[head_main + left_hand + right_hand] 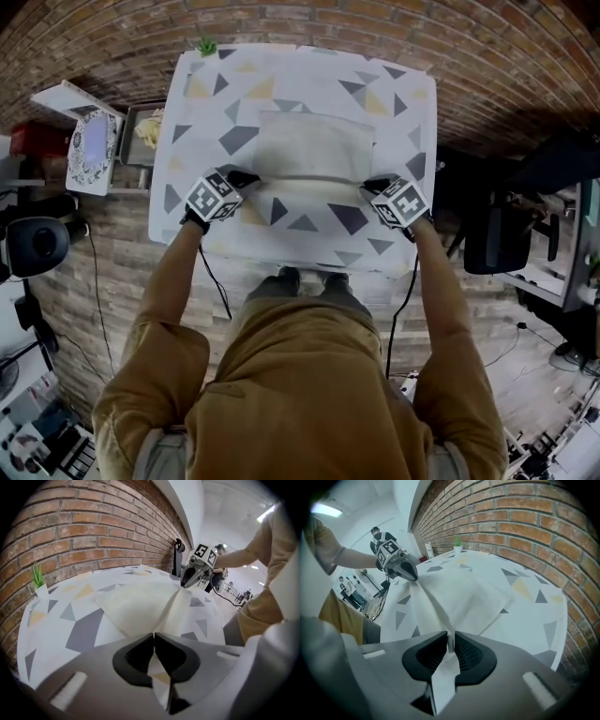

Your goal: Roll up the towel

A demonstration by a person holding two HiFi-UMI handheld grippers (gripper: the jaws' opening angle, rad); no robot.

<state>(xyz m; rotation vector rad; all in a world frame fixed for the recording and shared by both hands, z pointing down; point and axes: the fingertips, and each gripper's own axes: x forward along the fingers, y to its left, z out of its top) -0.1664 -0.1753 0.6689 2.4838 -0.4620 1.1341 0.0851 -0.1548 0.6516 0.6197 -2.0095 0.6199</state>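
**Pinching both near corners of the towel**

Standing at the table's (309,75) near edge, the person has a gripper in each hand, and both are clamped on cloth. The left gripper (246,177) has its jaws pressed almost together, with only a thin fold of the cream towel (314,141) caught between the dark pads at the towel's near left corner. The right gripper (377,186) is closed the same way on the near right corner, and a strip of cloth hangs down behind its pads.

The towel lies about the middle of the surface, over the triangle-patterned covering and well in from every edge. Its far part rests flat. Its near edge is raised off the surface where the two grippers grip it, and a taut crease runs straight across from one gripper to the other. A small green plant (206,44) stands at the far left corner, well apart from the towel.
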